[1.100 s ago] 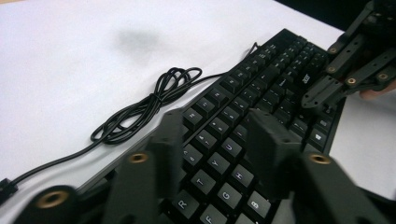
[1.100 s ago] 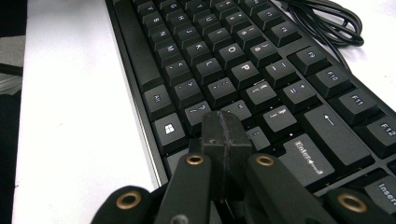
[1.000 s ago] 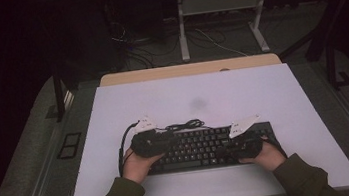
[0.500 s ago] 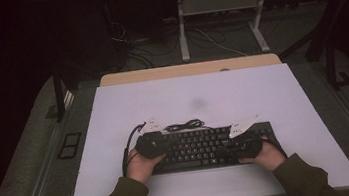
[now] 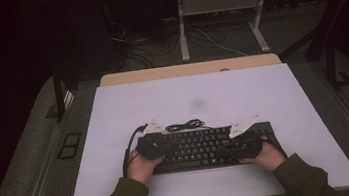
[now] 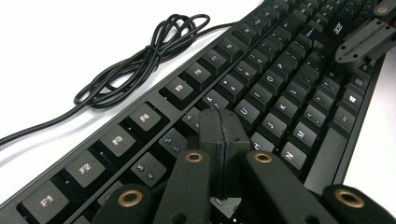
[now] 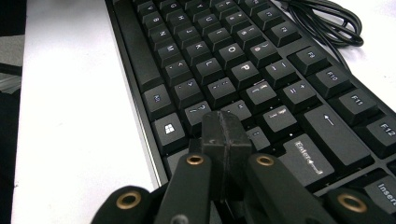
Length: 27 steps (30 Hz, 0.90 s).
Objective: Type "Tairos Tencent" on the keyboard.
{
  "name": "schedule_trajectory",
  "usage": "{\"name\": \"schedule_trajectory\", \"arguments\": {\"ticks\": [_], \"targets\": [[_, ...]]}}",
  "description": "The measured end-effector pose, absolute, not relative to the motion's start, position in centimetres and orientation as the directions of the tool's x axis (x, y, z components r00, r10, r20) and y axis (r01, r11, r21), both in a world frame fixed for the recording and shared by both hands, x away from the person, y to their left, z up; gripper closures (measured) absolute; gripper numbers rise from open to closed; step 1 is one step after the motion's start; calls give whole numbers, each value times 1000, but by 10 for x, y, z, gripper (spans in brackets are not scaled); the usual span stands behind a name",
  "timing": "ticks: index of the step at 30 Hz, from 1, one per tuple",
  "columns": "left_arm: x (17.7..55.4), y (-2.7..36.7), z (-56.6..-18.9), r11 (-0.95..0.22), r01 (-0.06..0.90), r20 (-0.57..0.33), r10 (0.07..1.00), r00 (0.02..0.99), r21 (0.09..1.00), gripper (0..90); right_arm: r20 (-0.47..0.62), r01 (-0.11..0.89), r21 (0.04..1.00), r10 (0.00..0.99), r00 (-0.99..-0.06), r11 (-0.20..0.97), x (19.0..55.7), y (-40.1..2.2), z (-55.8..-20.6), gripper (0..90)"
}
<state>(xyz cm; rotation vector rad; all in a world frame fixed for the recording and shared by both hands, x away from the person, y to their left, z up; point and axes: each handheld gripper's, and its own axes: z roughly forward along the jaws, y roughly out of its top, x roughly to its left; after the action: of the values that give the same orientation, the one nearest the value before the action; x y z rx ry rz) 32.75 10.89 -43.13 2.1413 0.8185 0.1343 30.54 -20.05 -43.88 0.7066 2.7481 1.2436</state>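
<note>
A black keyboard (image 5: 204, 147) lies on the white tabletop (image 5: 187, 96) near its front edge. Its black cable (image 5: 184, 125) is coiled just behind it. My left gripper (image 5: 167, 147) hangs over the keyboard's left end, its jaws shut with nothing between them. In the left gripper view its tip (image 6: 219, 122) hovers above the number and letter rows of the keyboard (image 6: 280, 88), beside the cable (image 6: 135, 60). My right gripper (image 5: 228, 149) is shut and empty over the right part. In the right gripper view its tip (image 7: 224, 125) sits above the keys near Enter on the keyboard (image 7: 224, 56).
A wooden desk edge (image 5: 189, 69) runs behind the white top. A metal frame with legs (image 5: 183, 26) and loose wires stand on the dark floor beyond. Bare white surface lies behind and beside the keyboard. The right gripper (image 6: 366, 39) shows far off in the left gripper view.
The left hand has shifted slightly toward the front edge over the keyboard's left end. The right hand has stayed where it was.
</note>
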Motion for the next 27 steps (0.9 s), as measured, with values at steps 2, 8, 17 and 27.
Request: {"name": "schedule_trajectory", "arguments": {"ticks": [2,8,17,27], "targets": [[328,109,-432,-460,506,-172,593,787,730,891,144,387,722,422,-895,574,305,-200,-439,893],[328,109,-432,-460,509,-175,593,786,728,891,145,387,721,421,-895,574,306,-200,-439,893],[329,109,-434,-478,507,-167,588,791,717,891,144,387,721,421,-895,575,305,-200,-439,893],[326,112,-430,-443,495,-185,577,795,747,841,145,387,722,422,-895,574,305,-200,-439,893]]}}
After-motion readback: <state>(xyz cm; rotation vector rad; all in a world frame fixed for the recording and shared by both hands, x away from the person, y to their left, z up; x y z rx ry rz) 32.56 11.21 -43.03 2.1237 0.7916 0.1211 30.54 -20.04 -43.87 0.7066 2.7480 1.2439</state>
